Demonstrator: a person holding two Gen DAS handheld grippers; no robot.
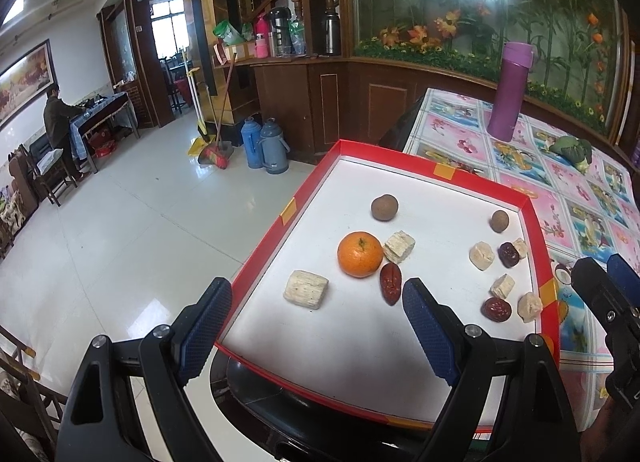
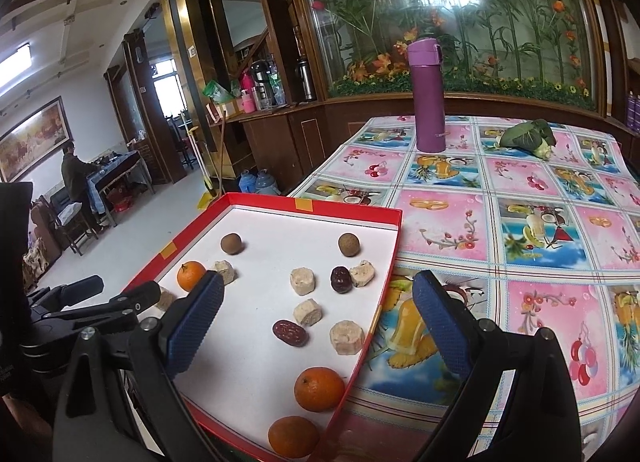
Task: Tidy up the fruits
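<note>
A: List the items on the desk [image 2: 520,198].
B: Patterned cloth cover; one purple flask [image 2: 429,96], upright, lid closed; one leafy green vegetable [image 2: 529,137], lying on its side, well apart from the flask.
A: Floor area?
B: Two blue thermos jugs [image 1: 264,144] side by side; broom and dustpan [image 1: 216,150] beside them; a person [image 1: 60,122] standing at a far table.

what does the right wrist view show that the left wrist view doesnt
Only the right wrist view shows two more oranges at the near edge of the red tray. Only the left wrist view shows the pale block left of its orange in full. Both show the purple flask, the brown round fruits, the dates, and open, empty tongs.
</note>
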